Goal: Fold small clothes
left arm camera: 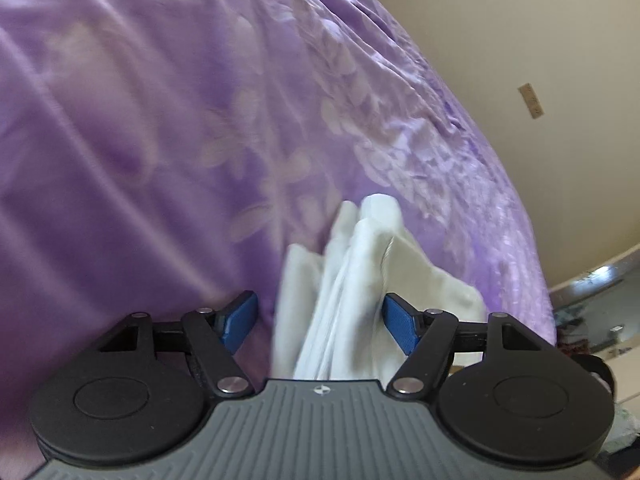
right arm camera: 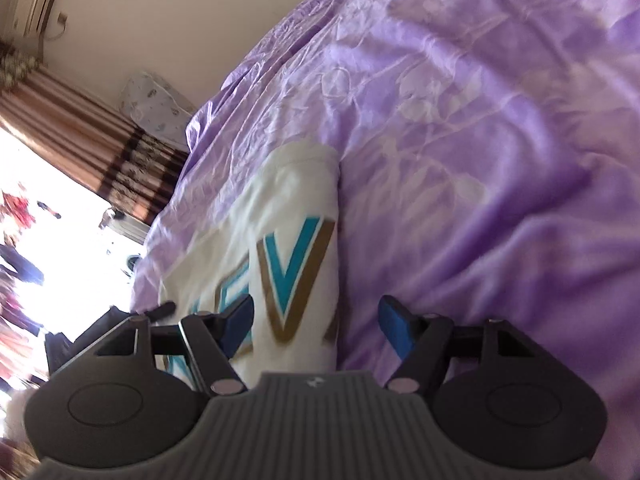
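A white garment (left arm camera: 360, 280) lies bunched in folds on the purple bedspread (left arm camera: 160, 140). My left gripper (left arm camera: 320, 320) stands open just above it, with the cloth in the gap between the blue pads, which do not press on it. In the right wrist view the same white garment (right arm camera: 280, 240) lies flat, showing teal and gold letters. My right gripper (right arm camera: 316, 326) is open over its folded right edge; the cloth lies under the gap, loose.
The purple bedspread (right arm camera: 480, 160) fills most of both views. A beige wall (left arm camera: 520, 40) stands beyond the bed. A striped curtain (right arm camera: 80, 140), a bright window and a patterned pillow (right arm camera: 156, 104) are at the left of the right wrist view.
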The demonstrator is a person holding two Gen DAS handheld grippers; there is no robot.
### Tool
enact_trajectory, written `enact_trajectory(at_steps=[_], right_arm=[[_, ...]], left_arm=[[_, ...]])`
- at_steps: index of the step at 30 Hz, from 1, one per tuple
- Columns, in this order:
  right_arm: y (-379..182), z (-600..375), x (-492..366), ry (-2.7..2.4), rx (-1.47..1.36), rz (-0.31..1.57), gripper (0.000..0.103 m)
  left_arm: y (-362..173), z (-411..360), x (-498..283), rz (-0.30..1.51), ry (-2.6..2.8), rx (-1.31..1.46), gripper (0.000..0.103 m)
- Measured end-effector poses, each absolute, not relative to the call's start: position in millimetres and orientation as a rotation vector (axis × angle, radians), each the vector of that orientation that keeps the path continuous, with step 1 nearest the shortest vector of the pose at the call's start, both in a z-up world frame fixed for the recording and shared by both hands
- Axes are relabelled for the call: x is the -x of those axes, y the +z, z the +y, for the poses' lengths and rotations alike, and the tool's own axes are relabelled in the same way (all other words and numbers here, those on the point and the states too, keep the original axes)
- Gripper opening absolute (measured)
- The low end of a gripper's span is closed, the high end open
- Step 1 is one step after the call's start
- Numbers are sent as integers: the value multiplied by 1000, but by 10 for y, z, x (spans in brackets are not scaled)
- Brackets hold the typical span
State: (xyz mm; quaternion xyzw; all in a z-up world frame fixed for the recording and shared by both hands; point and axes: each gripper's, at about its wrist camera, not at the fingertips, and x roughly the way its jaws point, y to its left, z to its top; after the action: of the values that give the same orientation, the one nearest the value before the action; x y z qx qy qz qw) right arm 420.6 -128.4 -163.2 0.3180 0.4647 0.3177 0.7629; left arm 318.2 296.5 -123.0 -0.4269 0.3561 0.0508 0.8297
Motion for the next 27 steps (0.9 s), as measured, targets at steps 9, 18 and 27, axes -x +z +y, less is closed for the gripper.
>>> enact_trajectory(at_steps=[9, 18, 27], right_arm=[[-2014, -1102, -4708, 763, -930, 1056, 36], [-1780, -974, -4661, 773, -834, 990, 15], [-985, -1006, -4252, 796, -661, 823, 13]], left_arm=[[-1519, 3157, -3234, 719, 6, 1080, 30], [-1027, 2761, -3195, 700, 97, 754, 21], [-358, 2306, -2868, 591, 118, 573, 21]])
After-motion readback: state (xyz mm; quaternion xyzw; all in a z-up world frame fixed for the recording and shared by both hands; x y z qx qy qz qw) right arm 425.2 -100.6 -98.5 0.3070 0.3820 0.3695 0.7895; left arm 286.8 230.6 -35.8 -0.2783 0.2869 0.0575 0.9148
